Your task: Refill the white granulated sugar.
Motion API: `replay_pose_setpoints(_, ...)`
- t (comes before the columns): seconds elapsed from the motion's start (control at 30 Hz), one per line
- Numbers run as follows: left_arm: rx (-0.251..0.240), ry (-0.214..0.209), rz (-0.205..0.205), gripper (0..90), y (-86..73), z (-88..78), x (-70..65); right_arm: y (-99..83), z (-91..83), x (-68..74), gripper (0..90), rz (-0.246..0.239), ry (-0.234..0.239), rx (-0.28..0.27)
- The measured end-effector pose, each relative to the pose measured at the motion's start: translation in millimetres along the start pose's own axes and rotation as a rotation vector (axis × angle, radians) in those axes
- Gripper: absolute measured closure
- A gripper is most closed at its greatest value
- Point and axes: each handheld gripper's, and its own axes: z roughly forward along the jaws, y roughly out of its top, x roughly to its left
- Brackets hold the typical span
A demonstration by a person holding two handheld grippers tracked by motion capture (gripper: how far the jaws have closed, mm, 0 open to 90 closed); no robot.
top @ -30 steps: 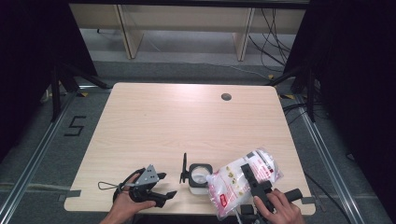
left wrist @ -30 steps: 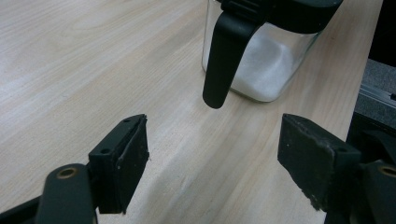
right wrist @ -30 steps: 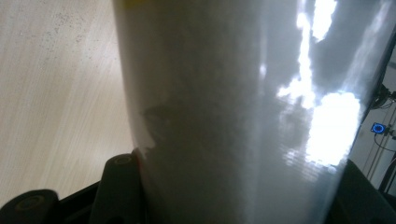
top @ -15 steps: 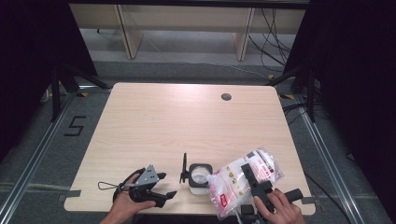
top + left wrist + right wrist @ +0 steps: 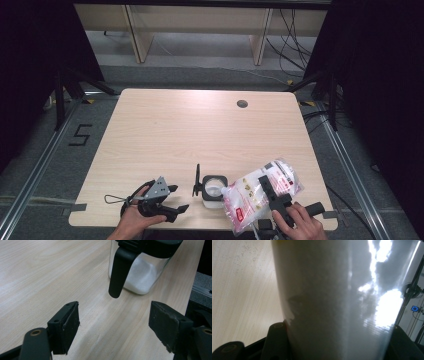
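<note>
High view had me at the near edge of the table (image 5: 165, 130) with a claw in each hand. My right gripper (image 5: 274, 196) was clamped on a clear plastic bag (image 5: 260, 192) full of white grainy stuff with red print on it, jaws about half spread because the bag is fat, pads pressing on both sides. The bag was tipped over to the left, with its lower corner right at the rim of the little glass container (image 5: 214, 187), touching it or just above, I couldn't tell which. That container sat near the front edge, roughly in the middle between my two hands, its black flip lid (image 5: 198, 180) standing upright on its left side.

From the right gripper view it was mostly the bag (image 5: 337, 300) close up, white granules behind shiny plastic, wedged between my two black jaws, with a strip of tabletop at the left.

My left gripper (image 5: 172, 200) hung low over the table just left of the container, jaws spread wide and holding nothing. In the left gripper view (image 5: 113, 335) I could see bare wood between the pads and, just beyond them, the container (image 5: 140, 275) with white powder in the bottom and the black lid (image 5: 119, 272) hanging down in front of it.
</note>
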Motion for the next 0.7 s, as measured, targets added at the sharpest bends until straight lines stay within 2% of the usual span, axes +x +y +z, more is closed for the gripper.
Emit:
replay_pose_setpoints(0.03, -0.003, -0.003, -0.011, 23.9, -0.2, 0.1, -0.7, -0.2, 0.2, -0.8, 49.9, -0.009, -0.008, -0.003)
replay_pose_setpoints(0.07, -0.003, -0.003, -0.007, 23.9, -0.1, 0.1, -0.5, -1.0, -0.6, -1.7, 50.1, -0.031, 0.009, 0.010)
replay_pose_setpoints(0.13, -0.004, -0.002, 0.000, 23.9, 0.0, 0.0, -0.1, -2.1, -1.0, -2.9, 50.3, -0.037, 0.013, 0.023)
replay_pose_setpoints(0.17, -0.003, -0.002, -0.004, 23.9, -0.1, 0.0, -0.3, -2.7, -1.7, -1.7, 50.4, -0.021, 0.013, 0.033)
replay_pose_setpoints(0.33, -0.004, -0.001, -0.002, 23.9, -0.1, 0.0, -0.4, -4.3, -1.5, -3.4, 50.6, -0.040, 0.010, 0.024)
replay_pose_setpoints(0.57, -0.013, 0.001, -0.010, 23.8, -0.4, 0.3, -0.8, -5.0, -1.9, -2.9, 50.9, -0.037, 0.016, 0.032)
replay_pose_setpoints(0.6, -0.007, 0.003, 0.002, 23.9, -0.3, -0.3, -0.1, -5.2, -2.8, -1.8, 50.9, -0.021, 0.017, 0.042)
replay_pose_setpoints(0.7, -0.007, 0.002, 0.022, 23.8, 0.2, -0.7, 1.0, -5.6, -2.6, -2.3, 51.0, -0.028, 0.017, 0.039)
